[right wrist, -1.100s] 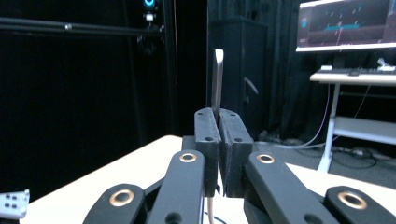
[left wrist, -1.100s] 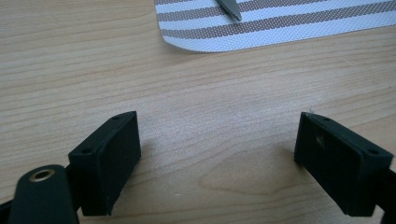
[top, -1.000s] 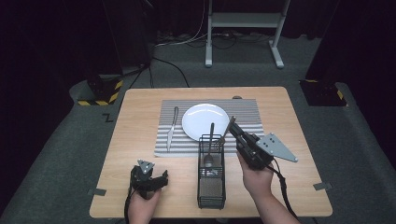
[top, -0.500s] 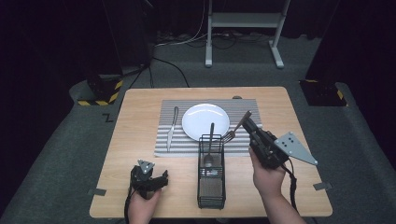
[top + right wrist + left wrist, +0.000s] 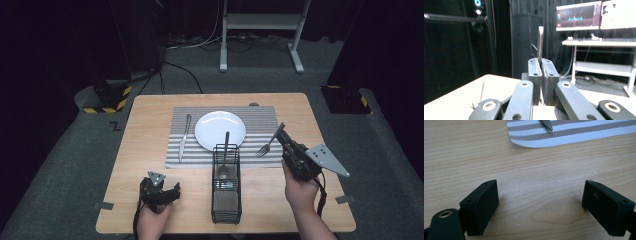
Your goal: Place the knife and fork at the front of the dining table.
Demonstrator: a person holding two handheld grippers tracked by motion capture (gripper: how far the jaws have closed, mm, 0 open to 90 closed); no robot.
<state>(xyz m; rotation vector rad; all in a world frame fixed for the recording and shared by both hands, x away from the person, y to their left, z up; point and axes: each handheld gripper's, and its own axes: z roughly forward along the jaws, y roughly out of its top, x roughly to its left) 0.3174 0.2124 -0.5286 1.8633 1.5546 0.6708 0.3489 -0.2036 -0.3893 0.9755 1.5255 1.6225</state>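
Table w/ striped placemat, plate and wire caddy: the right gripper, jaws clamped on the fork, has swung it out of the caddy to the plate's right, so prob. next is laying it on the mat. Left gripper sits near the table's front edge, jaws wide, empty; no legible labels anywhere.

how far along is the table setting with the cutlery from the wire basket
Done: a knife lies on the striped placemat, left of the white plate. In hand: the right gripper is shut on a fork, held over the placemat's right side. Left: the fork is not yet laid down, a spoon stands in the wire basket, and the left gripper is open.
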